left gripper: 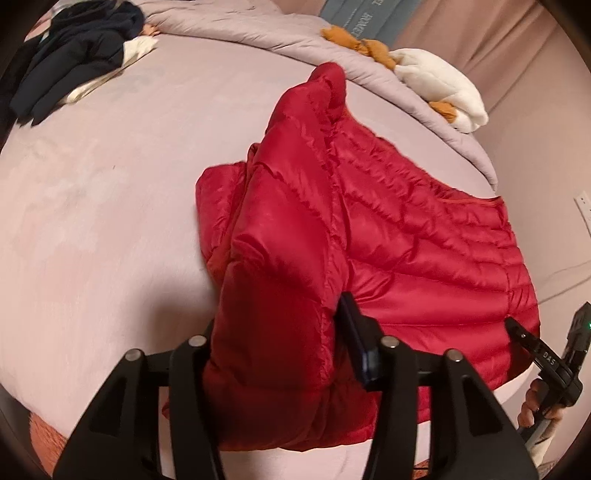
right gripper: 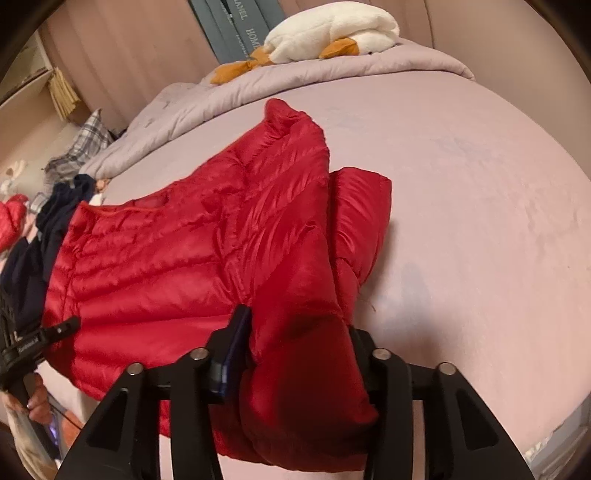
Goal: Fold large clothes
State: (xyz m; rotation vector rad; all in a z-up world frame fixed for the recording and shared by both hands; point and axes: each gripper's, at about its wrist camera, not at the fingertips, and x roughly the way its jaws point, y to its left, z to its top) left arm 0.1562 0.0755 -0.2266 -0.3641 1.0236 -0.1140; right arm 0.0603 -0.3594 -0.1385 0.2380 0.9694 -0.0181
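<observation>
A red quilted puffer jacket (left gripper: 406, 229) (right gripper: 166, 258) lies on the pink bed sheet (left gripper: 110, 221) (right gripper: 480, 221), one side folded in over its body. My left gripper (left gripper: 280, 321) straddles a puffy fold at the jacket's near left edge. Its jaws stand apart with the fabric loose between them, and its left finger is hidden behind the fold. My right gripper (right gripper: 299, 325) straddles the near right fold the same way, jaws apart, fabric bulging between. Each gripper also shows at the other view's edge: the right gripper (left gripper: 524, 336) and the left gripper (right gripper: 62, 326), both at the hem.
Dark navy clothes (left gripper: 74, 55) are piled at the bed's far left. A grey duvet (left gripper: 258, 33) (right gripper: 184, 107) is bunched along the far side, with a white plush goose (left gripper: 439, 85) (right gripper: 332, 33) on it. A person's hand (left gripper: 535, 402) holds the right gripper.
</observation>
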